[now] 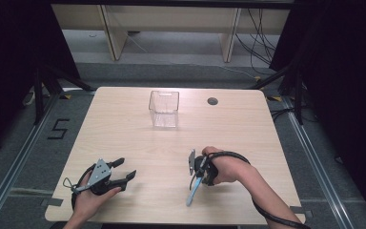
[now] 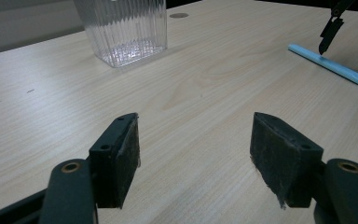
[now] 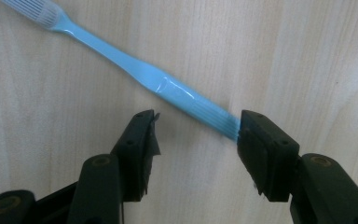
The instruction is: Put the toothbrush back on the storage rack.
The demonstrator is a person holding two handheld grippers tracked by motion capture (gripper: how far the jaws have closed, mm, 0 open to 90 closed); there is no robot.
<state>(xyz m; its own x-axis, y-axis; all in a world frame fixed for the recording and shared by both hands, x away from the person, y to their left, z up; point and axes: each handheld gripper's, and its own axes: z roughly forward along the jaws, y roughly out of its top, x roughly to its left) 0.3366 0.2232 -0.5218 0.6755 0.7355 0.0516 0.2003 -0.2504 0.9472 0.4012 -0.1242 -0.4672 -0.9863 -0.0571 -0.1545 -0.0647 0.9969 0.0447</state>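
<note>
One toothbrush (image 3: 168,88) lies flat on the worktop (image 1: 124,133), well nearer the person than the cup (image 1: 164,109). Looks light, stiff, slick plastic; best taken at the ribbed handle. Right claw (image 3: 196,140) gapes wide, straddling that handle end, nothing gripped. Left claw (image 2: 193,154) also wide open, holding nothing, well left of the toothbrush. Cup is clear, ribbed, looks empty.
</note>
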